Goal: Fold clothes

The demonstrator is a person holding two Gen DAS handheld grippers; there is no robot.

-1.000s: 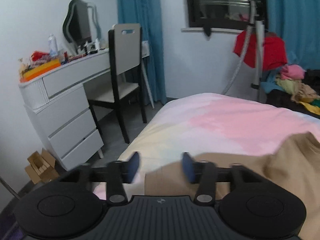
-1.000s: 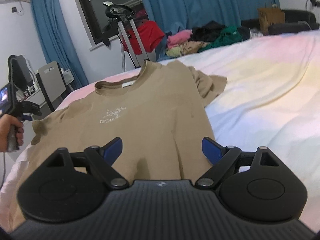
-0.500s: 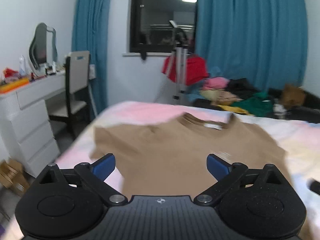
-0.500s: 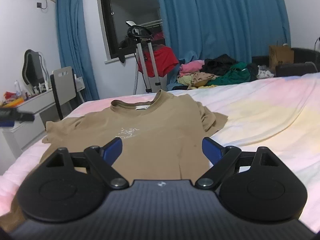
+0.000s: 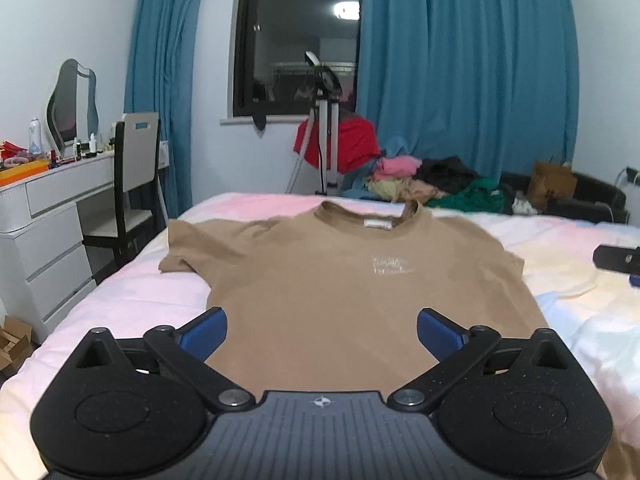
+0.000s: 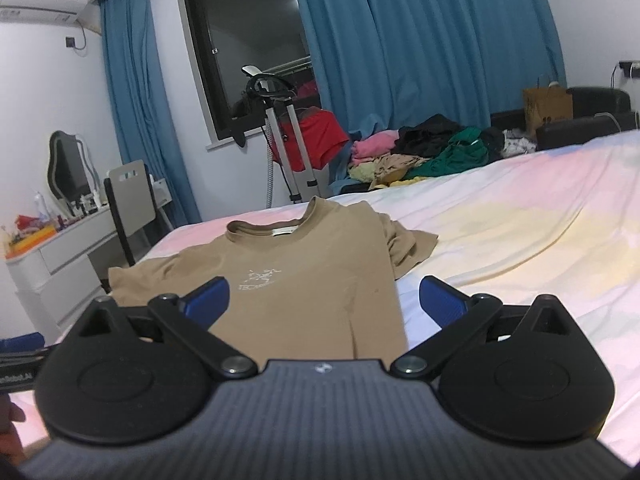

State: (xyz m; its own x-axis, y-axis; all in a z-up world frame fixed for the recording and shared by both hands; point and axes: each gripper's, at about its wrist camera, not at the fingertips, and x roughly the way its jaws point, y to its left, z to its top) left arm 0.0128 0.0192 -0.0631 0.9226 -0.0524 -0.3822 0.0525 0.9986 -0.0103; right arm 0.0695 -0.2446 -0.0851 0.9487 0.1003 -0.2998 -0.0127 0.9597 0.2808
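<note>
Meanwhile, left gripper (image 5: 322, 330) and right gripper (image 6: 325, 300), both spread wide and empty, overlook the tan t-shirt (image 5: 340, 280).

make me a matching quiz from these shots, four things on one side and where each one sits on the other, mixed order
Things:
1. tan t-shirt
2. red garment
3. mirror
4. chair

Places:
A. on the white dresser
B. hanging on the stand by the window
C. spread flat on the bed
D. on the floor, pulled up at the dresser

Pairs: 1-C, 2-B, 3-A, 4-D
</note>
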